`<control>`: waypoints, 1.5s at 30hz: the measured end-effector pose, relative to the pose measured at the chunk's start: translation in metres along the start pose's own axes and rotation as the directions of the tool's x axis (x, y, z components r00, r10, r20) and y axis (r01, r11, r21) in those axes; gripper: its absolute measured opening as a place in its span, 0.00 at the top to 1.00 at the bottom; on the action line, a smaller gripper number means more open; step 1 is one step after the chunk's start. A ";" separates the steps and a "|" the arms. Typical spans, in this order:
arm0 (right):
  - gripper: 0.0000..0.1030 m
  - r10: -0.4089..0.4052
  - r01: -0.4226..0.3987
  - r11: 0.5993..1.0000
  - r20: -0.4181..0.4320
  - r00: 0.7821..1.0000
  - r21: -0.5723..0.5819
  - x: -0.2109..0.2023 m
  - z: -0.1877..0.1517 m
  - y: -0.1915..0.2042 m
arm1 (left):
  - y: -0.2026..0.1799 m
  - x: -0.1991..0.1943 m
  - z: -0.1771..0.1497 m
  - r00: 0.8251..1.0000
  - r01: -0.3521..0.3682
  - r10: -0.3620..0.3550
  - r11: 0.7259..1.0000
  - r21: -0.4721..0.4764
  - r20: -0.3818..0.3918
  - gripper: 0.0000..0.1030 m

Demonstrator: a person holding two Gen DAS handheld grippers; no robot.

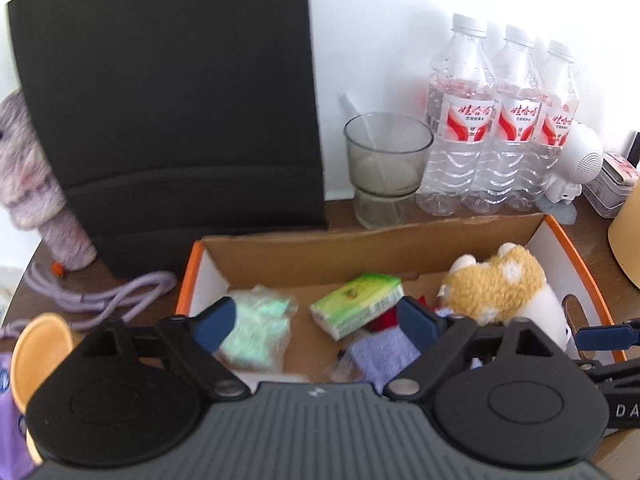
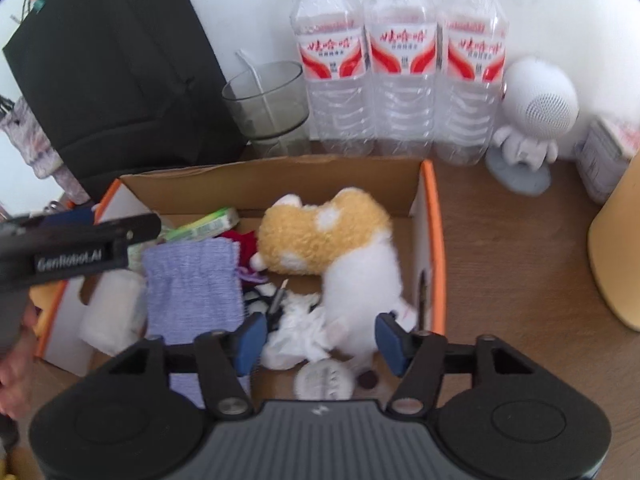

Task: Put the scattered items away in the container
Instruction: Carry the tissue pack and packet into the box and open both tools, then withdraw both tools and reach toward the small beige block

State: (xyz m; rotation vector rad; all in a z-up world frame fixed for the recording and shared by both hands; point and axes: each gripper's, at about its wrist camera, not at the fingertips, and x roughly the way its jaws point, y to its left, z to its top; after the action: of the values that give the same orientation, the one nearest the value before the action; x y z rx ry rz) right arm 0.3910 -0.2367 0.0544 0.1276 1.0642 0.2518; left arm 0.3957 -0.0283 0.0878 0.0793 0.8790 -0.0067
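Observation:
A cardboard box [image 1: 400,236] [image 2: 280,178] with an orange rim holds an orange-and-white plush toy [image 1: 496,284] [image 2: 332,236], a green tissue pack [image 1: 356,304] [image 2: 208,222], a lavender knit pouch [image 1: 380,354] [image 2: 192,280], a clear packet [image 1: 256,328] and crumpled white tissue [image 2: 296,332]. My left gripper [image 1: 316,328] hangs open over the box's left half, gripping nothing. My right gripper [image 2: 320,340] is open above the near right corner. The plush's white end and the tissue lie between its pads, which do not press on either.
Three water bottles [image 2: 400,64], a grey glass cup [image 1: 386,160], a black bag [image 1: 168,100] and a white figurine [image 2: 532,120] stand behind the box. A purple cord [image 1: 112,296] and an orange cup [image 1: 36,352] lie to its left. A yellow container [image 2: 620,248] stands to its right.

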 end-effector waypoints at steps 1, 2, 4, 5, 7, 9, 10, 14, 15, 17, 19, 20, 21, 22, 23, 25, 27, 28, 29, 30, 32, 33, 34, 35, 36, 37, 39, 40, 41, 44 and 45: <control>0.37 -0.016 0.016 1.000 -0.013 1.000 0.004 0.000 -0.002 0.002 | 0.002 -0.001 -0.004 1.000 -0.009 0.009 1.000 -0.008 -0.026 0.07; 0.37 -0.034 0.034 0.999 -0.023 0.999 0.004 0.000 -0.005 0.004 | 0.004 -0.003 -0.008 0.998 -0.020 0.019 1.000 -0.010 -0.056 0.07; 0.36 -0.049 0.049 0.999 -0.035 0.998 0.010 -0.004 -0.011 0.009 | 0.008 -0.009 -0.015 0.994 -0.036 0.034 0.999 -0.012 -0.099 0.05; 0.36 -0.046 0.047 0.999 -0.038 0.998 0.017 -0.007 -0.015 0.012 | 0.009 -0.013 -0.018 0.993 -0.038 0.036 0.999 -0.018 -0.114 0.05; 0.28 -0.037 0.038 0.999 -0.030 0.999 0.033 -0.016 -0.024 0.018 | 0.011 -0.024 -0.022 0.989 -0.035 0.029 0.999 -0.038 -0.142 0.02; 0.24 -0.054 0.055 0.998 -0.037 0.998 0.019 -0.021 -0.034 0.029 | 0.010 -0.035 -0.031 0.985 -0.032 0.026 0.999 -0.037 -0.172 0.01; 0.24 -0.077 0.077 0.997 -0.038 0.996 0.006 -0.025 -0.039 0.036 | 0.008 -0.042 -0.037 0.983 -0.033 0.028 0.999 -0.026 -0.182 0.01; 0.23 -0.148 0.147 0.989 -0.009 0.989 -0.034 -0.047 -0.059 0.058 | 0.006 -0.079 -0.060 0.988 -0.068 0.064 0.997 -0.029 -0.138 0.00; 0.23 -0.142 0.142 0.989 0.001 0.990 -0.038 -0.053 -0.064 0.062 | 0.009 -0.088 -0.065 0.990 -0.068 0.062 0.997 -0.042 -0.126 0.00; 0.23 -0.142 0.143 0.989 0.029 0.989 -0.038 -0.067 -0.074 0.070 | 0.014 -0.106 -0.076 0.992 -0.072 0.063 0.995 -0.075 -0.112 0.00; 0.23 -0.143 0.145 0.989 0.071 0.987 -0.035 -0.081 -0.083 0.077 | 0.017 -0.123 -0.087 0.994 -0.073 0.065 0.993 -0.091 -0.089 0.00; 0.23 -0.145 0.149 0.988 0.096 0.985 -0.030 -0.090 -0.087 0.080 | 0.018 -0.133 -0.093 0.995 -0.078 0.072 0.993 -0.093 -0.070 0.00; 0.23 -0.147 0.152 0.988 0.125 0.981 -0.031 -0.099 -0.092 0.084 | 0.019 -0.143 -0.099 0.996 -0.082 0.077 0.992 -0.096 -0.046 0.00; 0.23 -0.145 0.152 0.988 0.151 0.978 -0.037 -0.107 -0.098 0.087 | 0.020 -0.153 -0.105 0.997 -0.077 0.076 0.992 -0.101 -0.021 0.00; 0.23 -0.139 0.149 0.988 0.179 0.974 -0.044 -0.115 -0.104 0.092 | 0.021 -0.162 -0.110 0.998 -0.066 0.067 0.992 -0.106 0.005 0.00; 0.23 -0.126 0.141 0.989 0.229 0.965 -0.047 -0.132 -0.117 0.098 | 0.021 -0.182 -0.123 0.996 -0.051 0.058 0.992 -0.111 0.062 0.00; 0.19 -0.113 0.130 0.991 0.285 0.952 -0.043 -0.150 -0.130 0.101 | 0.022 -0.200 -0.137 0.990 -0.045 0.059 0.992 -0.117 0.124 0.00; 0.19 -0.107 0.128 0.991 0.313 0.944 -0.045 -0.158 -0.137 0.103 | 0.021 -0.209 -0.144 0.986 -0.045 0.064 0.992 -0.121 0.154 0.00; 0.19 -0.101 0.125 0.991 0.346 0.933 -0.049 -0.167 -0.145 0.104 | 0.020 -0.218 -0.152 0.981 -0.041 0.063 0.991 -0.124 0.186 0.00; 0.18 -0.093 0.122 0.991 0.380 0.920 -0.054 -0.176 -0.154 0.105 | 0.020 -0.226 -0.159 0.975 -0.034 0.060 0.991 -0.126 0.215 0.00; 0.17 -0.068 0.107 0.992 0.446 0.892 -0.062 -0.191 -0.173 0.103 | 0.018 -0.240 -0.175 0.960 -0.020 0.055 0.991 -0.130 0.273 0.00; 0.15 -0.048 0.090 0.994 0.476 0.878 -0.065 -0.197 -0.184 0.100 | 0.016 -0.246 -0.185 0.951 -0.012 0.050 0.992 -0.126 0.306 0.00; 0.14 -0.030 0.071 0.995 0.498 0.867 -0.064 -0.201 -0.195 0.096 | 0.014 -0.252 -0.196 0.941 -0.010 0.049 0.993 -0.115 0.334 0.00; 0.14 -0.011 0.049 0.997 0.511 0.859 -0.062 -0.204 -0.208 0.090 | 0.010 -0.257 -0.208 0.932 -0.019 0.055 0.994 -0.103 0.359 0.00; 0.14 0.001 0.034 0.998 0.516 0.857 -0.058 -0.206 -0.220 0.083 | 0.007 -0.262 -0.221 0.925 -0.031 0.063 0.995 -0.089 0.376 0.00; 0.14 -0.003 0.032 0.998 0.513 0.859 -0.048 -0.207 -0.234 0.076 | 0.004 -0.267 -0.235 0.922 -0.044 0.068 0.996 -0.071 0.382 0.00; 0.14 -0.033 0.043 0.999 0.508 0.861 -0.007 -0.210 -0.263 0.058 | 0.001 -0.280 -0.271 0.911 -0.030 0.035 0.999 -0.019 0.410 0.00; 0.14 -0.027 0.028 1.000 0.516 0.856 0.006 -0.211 -0.281 0.048 | 0.001 -0.285 -0.291 0.899 -0.005 -0.001 1.000 0.012 0.438 0.00; 0.14 -0.010 0.003 1.000 0.521 0.854 0.014 -0.209 -0.295 0.037 | 0.001 -0.288 -0.308 0.888 0.019 -0.034 0.999 0.037 0.459 0.00; 0.16 -0.021 0.001 0.999 0.481 0.876 0.043 -0.189 -0.311 0.008 | -0.003 -0.280 -0.325 0.897 0.058 -0.087 0.995 0.080 0.432 0.00; 0.16 -0.041 0.017 0.998 0.469 0.883 0.055 -0.181 -0.309 0.001 | -0.006 -0.273 -0.322 0.902 0.074 -0.113 0.991 0.109 0.416 0.00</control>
State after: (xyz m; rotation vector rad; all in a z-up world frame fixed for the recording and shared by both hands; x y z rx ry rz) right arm 0.0366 -0.2893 0.0590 0.2062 0.5861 0.1552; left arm -0.0260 -0.0187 0.0931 0.1160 0.4460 -0.1498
